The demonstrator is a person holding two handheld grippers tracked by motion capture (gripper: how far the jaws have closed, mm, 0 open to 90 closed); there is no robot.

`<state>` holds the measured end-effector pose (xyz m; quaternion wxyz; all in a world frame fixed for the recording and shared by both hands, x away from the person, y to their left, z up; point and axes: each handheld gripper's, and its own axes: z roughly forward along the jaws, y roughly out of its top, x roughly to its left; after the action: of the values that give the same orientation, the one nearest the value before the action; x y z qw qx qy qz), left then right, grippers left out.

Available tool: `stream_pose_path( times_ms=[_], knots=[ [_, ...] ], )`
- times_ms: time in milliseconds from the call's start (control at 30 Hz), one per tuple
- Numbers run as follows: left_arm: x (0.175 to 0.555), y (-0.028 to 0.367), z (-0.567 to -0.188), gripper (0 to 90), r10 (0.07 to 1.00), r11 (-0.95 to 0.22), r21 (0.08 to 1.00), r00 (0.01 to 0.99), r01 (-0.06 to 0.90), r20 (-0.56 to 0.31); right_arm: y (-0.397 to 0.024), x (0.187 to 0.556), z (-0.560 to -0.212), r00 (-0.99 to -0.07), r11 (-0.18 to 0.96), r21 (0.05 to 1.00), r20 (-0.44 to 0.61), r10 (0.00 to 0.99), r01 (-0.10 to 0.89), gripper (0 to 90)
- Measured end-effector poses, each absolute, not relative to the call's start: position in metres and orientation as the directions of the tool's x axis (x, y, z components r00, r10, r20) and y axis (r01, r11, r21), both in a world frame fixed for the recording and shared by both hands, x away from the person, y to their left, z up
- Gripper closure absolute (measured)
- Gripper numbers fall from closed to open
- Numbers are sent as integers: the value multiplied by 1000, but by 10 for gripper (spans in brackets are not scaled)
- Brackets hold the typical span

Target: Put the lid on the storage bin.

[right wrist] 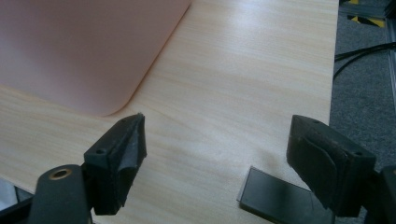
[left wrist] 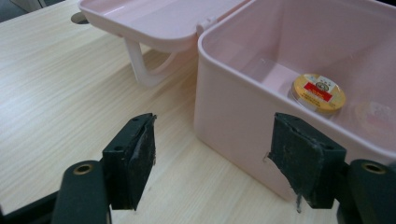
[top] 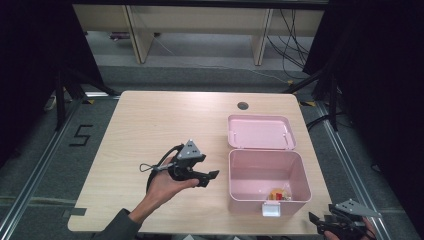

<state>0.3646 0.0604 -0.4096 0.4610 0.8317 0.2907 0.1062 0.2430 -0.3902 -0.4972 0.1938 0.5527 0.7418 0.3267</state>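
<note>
Pale wooden table on a grey floor, with black curtains at both sides and desk legs and cables behind. Toward the right half stands a pink plastic box, rectangular with rounded corners, lid swung fully back and lying flat behind it, a white latch on the near wall. Inside, against the near wall, lies a small round tin, gold-rimmed with a red and white label.

Left gripper, held in a hand just left of the box and above the tabletop, points toward the box's left wall; jaws stand fairly wide apart with nothing between them. Right gripper, at the table's near right corner beyond the box, likewise has jaws spread wide and grips nothing.

From the left gripper view: box wall close ahead, right jaw in front of it, the tin clear enough to make out its gold rim and red band, and the lid's white handle arching down to the table; none of that detail can be made out from above. From the right gripper view: a rounded pink corner of the box filling the upper left, bare wood grain, and a dark strip of tape at the table edge between the jaws.
</note>
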Motion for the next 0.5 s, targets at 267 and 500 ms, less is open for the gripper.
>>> stream_pose_path(
  times_ms=[267, 500],
  knots=[
    [382, 39, -401, 355, 573, -391, 826, 810, 405, -126, -390, 242, -498, -312, 171, 696, 79, 947, 698, 210],
    [394, 25, -395, 420, 574, -403, 815, 809, 416, -129, -394, 244, -497, -333, 209, 711, 38, 942, 672, 210]
  ],
)
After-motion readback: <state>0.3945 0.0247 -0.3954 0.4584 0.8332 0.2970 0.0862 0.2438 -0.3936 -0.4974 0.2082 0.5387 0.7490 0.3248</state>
